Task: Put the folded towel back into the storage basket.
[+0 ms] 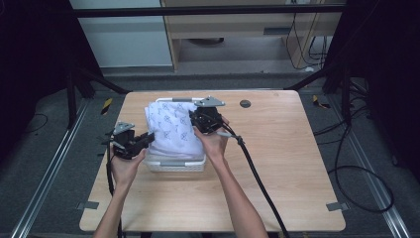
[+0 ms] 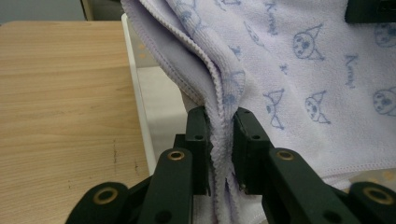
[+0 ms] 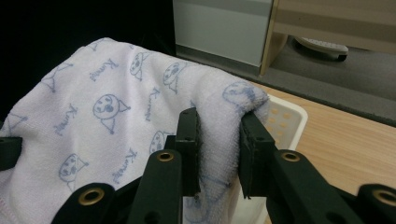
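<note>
While draped over the white basket [image 1: 176, 166], patterned towel [image 1: 173, 130] pinched both sides: left gripper [image 2: 219, 140] clamped on hem, right gripper [image 3: 218, 140] on fold.

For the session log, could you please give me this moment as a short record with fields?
Surface: wooden table
Container: white basket, near the table's middle
Cloth: pale lilac towel with blue cat-face print, draped over the basket
Left gripper: jaws shut on the towel's stitched edge
Right gripper: jaws shut on a thick fold of the towel
Cable: trails from the right gripper across the table
</note>
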`<state>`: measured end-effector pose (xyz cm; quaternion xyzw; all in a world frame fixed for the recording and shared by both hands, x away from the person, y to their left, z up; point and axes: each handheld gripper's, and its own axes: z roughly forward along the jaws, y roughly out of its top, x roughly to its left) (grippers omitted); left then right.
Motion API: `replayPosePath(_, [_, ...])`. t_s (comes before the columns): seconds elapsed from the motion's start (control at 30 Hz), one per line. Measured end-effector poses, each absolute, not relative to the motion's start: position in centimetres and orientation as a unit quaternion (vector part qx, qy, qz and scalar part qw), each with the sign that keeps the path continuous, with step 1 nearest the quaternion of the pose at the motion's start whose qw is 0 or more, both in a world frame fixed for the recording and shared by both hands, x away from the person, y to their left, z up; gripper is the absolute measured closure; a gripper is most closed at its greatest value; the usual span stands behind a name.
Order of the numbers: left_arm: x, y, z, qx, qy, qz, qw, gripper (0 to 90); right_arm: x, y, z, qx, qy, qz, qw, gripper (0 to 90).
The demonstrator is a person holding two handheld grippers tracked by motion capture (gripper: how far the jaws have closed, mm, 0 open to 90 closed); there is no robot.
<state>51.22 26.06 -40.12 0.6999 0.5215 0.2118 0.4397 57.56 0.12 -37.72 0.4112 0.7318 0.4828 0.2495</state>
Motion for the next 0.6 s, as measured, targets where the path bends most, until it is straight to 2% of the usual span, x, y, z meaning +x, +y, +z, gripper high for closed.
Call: replayPosePath(0.6, [52.0, 25.7, -41.6, 0.711, 0.529, 0.207, 0.414, 76.9, 58.2, 0.6, -39.5, 0.423, 0.742, 0.460, 0.243, 72.6])
